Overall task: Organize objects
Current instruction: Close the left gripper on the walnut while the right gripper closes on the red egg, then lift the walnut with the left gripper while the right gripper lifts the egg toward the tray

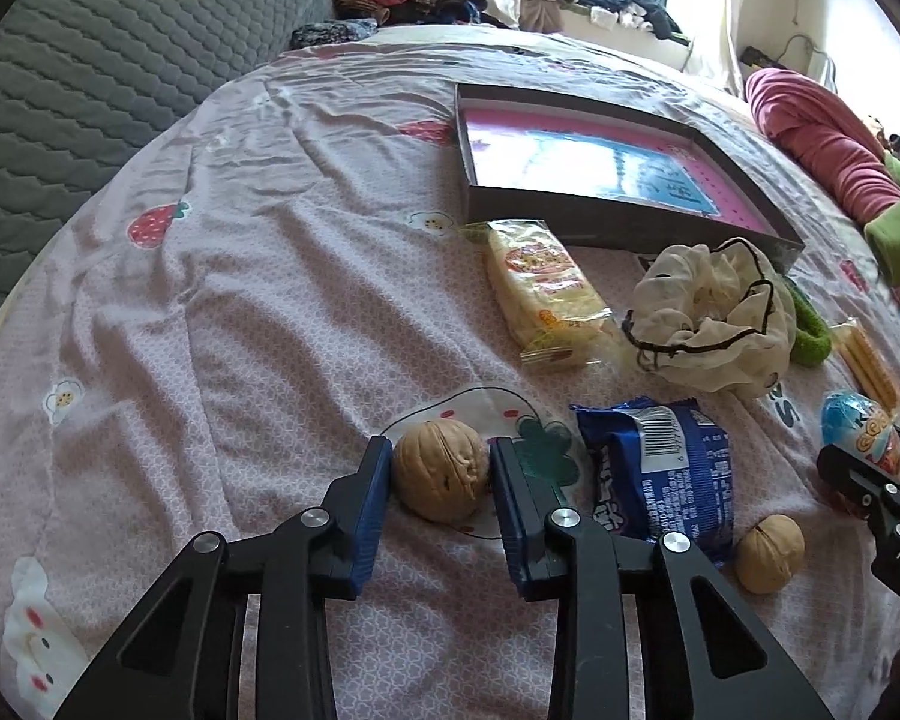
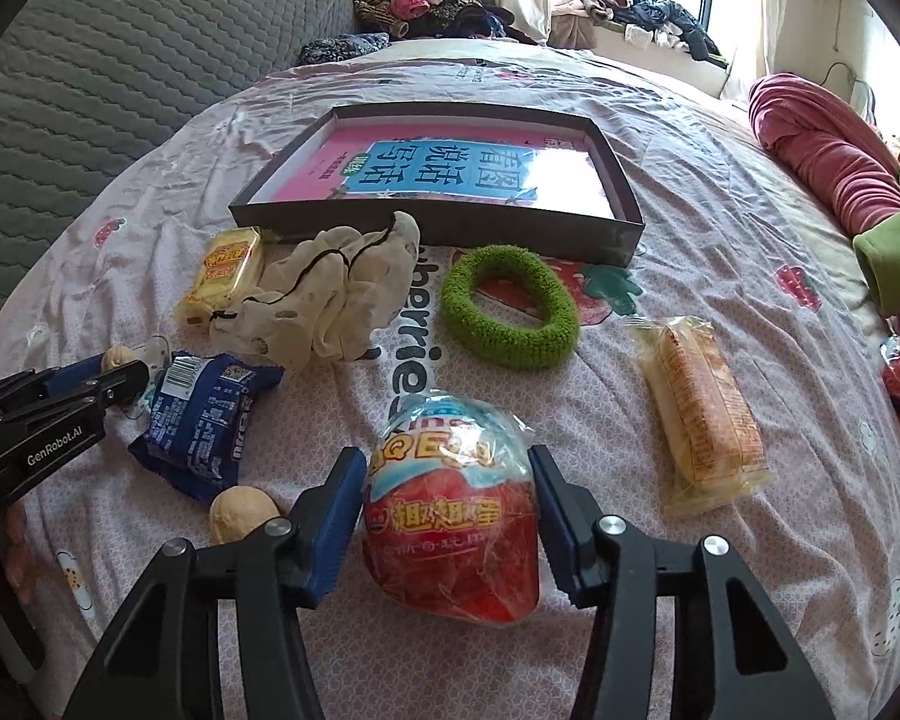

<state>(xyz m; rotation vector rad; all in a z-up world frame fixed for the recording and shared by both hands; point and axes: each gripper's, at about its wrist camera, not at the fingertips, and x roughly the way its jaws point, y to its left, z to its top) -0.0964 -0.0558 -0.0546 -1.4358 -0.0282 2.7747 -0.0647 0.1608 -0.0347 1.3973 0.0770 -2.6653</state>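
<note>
- The left hand-held gripper (image 1: 441, 468), low and centre in the left wrist view, has its blue pads on either side of a tan, wrinkled walnut (image 1: 441, 469) lying on the pink patterned bedspread (image 1: 240, 312). Both pads look to be touching the shell, though I cannot tell how firmly they press.
- A walnut is hard, light and round, so it may roll or pop out. The pads should sit across its widest part, as they do here.
- The right hand-held gripper (image 2: 447, 516), low and centre in the right wrist view, stands spread around a red-and-blue egg-shaped toy in crinkly clear wrap (image 2: 453, 510), with a thin gap showing at each pad.
- The egg's film is slippery and its shell probably thin plastic. A moderate squeeze across the broad middle suits it.
- The shallow dark cardboard box (image 2: 438, 228), at upper centre of the right wrist view with a pink-and-blue book inside, is the likely home for these things.
- A second tan walnut (image 1: 768, 552) lies at lower right of the left wrist view, beside a blue foil snack packet (image 1: 660, 468).
</note>
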